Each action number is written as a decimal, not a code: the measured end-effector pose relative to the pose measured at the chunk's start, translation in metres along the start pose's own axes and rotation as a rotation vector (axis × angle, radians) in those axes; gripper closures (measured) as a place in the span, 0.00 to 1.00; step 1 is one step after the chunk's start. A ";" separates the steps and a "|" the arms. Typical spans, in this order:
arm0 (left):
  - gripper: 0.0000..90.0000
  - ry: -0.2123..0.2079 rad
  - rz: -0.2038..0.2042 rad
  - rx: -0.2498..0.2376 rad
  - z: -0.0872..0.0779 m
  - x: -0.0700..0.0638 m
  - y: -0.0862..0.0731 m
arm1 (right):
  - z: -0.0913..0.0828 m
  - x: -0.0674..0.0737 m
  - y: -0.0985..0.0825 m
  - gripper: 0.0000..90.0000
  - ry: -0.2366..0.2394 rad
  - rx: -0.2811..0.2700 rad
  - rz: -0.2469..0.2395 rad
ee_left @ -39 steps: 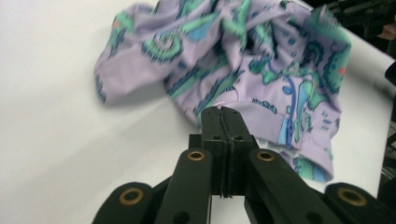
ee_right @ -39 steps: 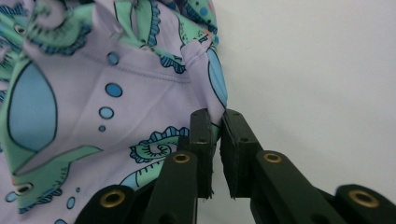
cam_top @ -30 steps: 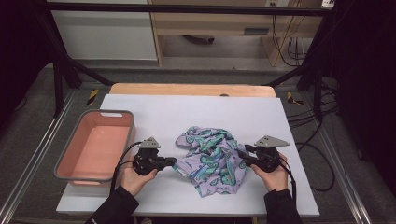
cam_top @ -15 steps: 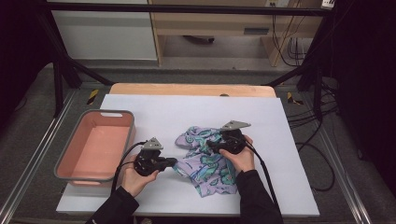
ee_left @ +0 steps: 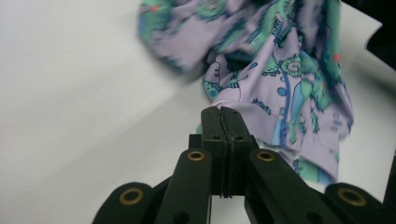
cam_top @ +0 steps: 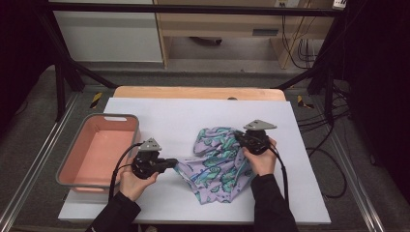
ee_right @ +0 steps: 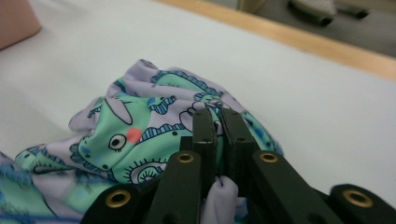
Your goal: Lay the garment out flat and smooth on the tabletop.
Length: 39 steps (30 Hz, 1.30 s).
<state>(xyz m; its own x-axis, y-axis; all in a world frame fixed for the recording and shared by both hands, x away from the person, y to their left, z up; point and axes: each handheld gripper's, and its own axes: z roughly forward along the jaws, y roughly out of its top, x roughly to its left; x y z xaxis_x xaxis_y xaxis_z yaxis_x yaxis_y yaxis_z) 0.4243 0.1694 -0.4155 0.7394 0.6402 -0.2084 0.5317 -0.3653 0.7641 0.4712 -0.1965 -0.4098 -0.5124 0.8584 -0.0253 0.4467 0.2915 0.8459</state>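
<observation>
A crumpled lilac cloth with a green and blue cartoon print lies on the white sheet at mid table. My left gripper lies level at the cloth's left corner, its jaws shut on that edge; the left gripper view shows its tips pressed together with the cloth spreading beyond them. My right gripper is at the cloth's upper right. Its jaws have just been closing and now stand shut on a fold of the cloth, which shows between them in the right gripper view.
A pink tub with a grey rim stands at the sheet's left edge, close to the left hand. The wooden table edge runs along the back. Bare white sheet lies behind the cloth and to its right.
The right gripper came in from the cloth's right edge over the cloth, shut on a fold, and drew it a little right and toward the back. The left gripper kept still.
</observation>
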 end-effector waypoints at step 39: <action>0.43 -0.019 -0.009 0.164 0.060 -0.054 -0.035 | -0.029 0.001 -0.049 0.26 0.010 0.021 -0.020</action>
<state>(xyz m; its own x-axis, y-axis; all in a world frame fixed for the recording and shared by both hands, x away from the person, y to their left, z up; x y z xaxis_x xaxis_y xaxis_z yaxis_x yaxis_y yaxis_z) 0.3905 0.1064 -0.4676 0.7413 0.6315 -0.2274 0.5973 -0.4661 0.6526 0.4278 -0.2222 -0.4363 -0.5284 0.8482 -0.0369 0.4517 0.3176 0.8337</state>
